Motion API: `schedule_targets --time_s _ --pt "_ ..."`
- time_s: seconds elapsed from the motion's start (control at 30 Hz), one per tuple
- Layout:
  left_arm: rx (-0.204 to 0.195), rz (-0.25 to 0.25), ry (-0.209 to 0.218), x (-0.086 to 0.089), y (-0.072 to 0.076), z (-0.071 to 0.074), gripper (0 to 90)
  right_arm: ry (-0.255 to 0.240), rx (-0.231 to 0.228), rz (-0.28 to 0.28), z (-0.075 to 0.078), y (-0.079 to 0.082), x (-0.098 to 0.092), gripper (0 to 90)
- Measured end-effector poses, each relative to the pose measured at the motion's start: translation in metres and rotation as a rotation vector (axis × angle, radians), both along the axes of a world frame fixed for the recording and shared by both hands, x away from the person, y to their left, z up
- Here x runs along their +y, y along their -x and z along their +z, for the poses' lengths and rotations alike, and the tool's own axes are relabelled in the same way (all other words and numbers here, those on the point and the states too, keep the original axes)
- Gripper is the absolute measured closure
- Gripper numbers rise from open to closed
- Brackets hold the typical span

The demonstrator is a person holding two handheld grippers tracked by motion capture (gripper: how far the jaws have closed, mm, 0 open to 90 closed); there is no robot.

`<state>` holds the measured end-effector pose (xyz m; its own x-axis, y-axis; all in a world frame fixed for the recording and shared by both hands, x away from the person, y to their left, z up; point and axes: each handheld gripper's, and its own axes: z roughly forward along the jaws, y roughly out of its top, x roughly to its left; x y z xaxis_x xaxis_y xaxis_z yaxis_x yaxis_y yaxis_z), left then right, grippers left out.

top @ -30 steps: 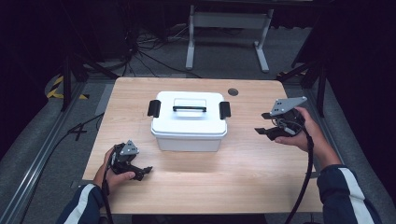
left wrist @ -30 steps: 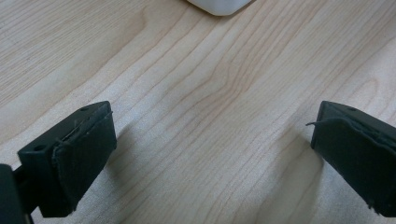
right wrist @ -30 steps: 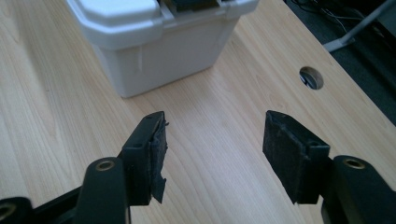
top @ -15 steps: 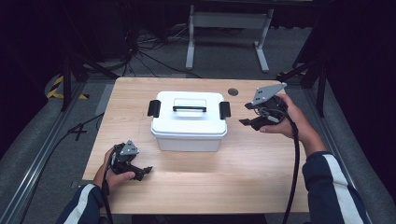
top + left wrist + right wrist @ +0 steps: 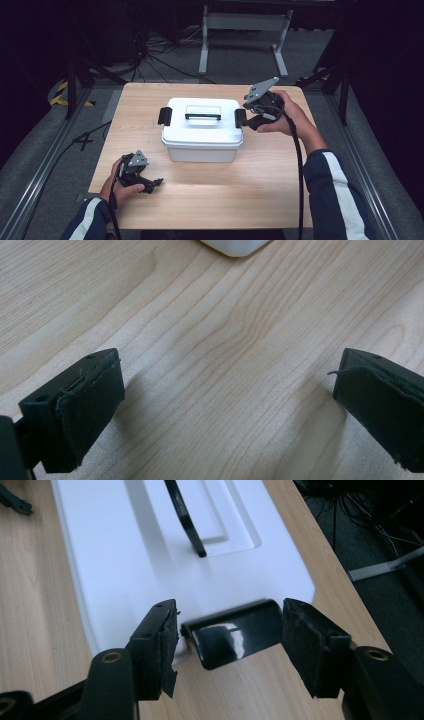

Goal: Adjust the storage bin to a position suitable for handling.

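The box (image 5: 202, 129), white with a black handle (image 5: 203, 116) on its lid and a black latch at each end, is sitting near the middle of the table (image 5: 260, 190), slightly toward the far edge. The right latch (image 5: 235, 632) is being straddled by the right claw (image 5: 227, 630), which is being held in the right hand (image 5: 280, 116) at the box's right end. In the right gripper view the jaws are standing apart, one on either side of the latch, just beside it; whether they are touching it cannot be told. The latch is lying folded against the box's end, glossy and catching light. The left claw (image 5: 150, 184) is being held low over the table near the front left corner, well apart from the box, by the left hand (image 5: 120, 186). In the left gripper view its jaws are spread wide, released, with bare wood between them and a corner of the box (image 5: 234, 246) showing at the top edge.
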<state>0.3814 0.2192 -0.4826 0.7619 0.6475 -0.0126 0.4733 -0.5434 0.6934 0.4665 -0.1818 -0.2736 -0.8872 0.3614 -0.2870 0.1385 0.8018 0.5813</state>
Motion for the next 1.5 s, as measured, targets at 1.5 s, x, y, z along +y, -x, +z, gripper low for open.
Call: schedule_targets --time_s 1.5 --pt "0.005 -0.005 0.001 0.001 0.001 0.000 0.6 0.210 0.006 0.151 -0.013 -0.022 0.095 72.9"
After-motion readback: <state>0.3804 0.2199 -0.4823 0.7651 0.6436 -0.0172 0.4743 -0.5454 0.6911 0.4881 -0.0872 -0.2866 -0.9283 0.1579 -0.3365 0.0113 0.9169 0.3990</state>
